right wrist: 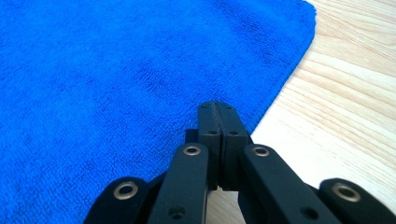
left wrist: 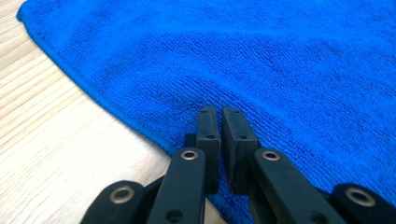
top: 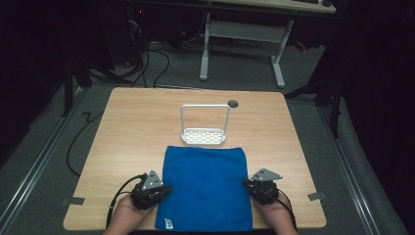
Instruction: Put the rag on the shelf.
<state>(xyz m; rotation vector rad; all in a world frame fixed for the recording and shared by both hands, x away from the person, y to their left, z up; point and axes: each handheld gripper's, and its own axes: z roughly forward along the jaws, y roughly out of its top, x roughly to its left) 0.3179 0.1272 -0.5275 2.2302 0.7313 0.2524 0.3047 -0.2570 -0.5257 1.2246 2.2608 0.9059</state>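
A blue terry cloth [top: 205,186] lies flat on the wooden table [top: 132,127], reaching its near edge. My left gripper [top: 168,189] rests at the cloth's left edge, held in a hand. In the left gripper view its jaws [left wrist: 220,112] stand over the cloth's hem [left wrist: 257,60] with only a thin slit between the pads and nothing in it. My right gripper [top: 246,182] sits at the cloth's right edge. In the right gripper view its jaws [right wrist: 218,106] are pressed together above the cloth's border [right wrist: 116,70], with no fabric pinched.
A white perforated rack with a tall wire handle [top: 204,136] stands just beyond the cloth. A small dark round spot [top: 233,103] lies behind it. Grey tape marks [top: 73,200] [top: 316,196] sit near the front corners. Cables and a white desk frame [top: 242,34] are on the floor beyond.
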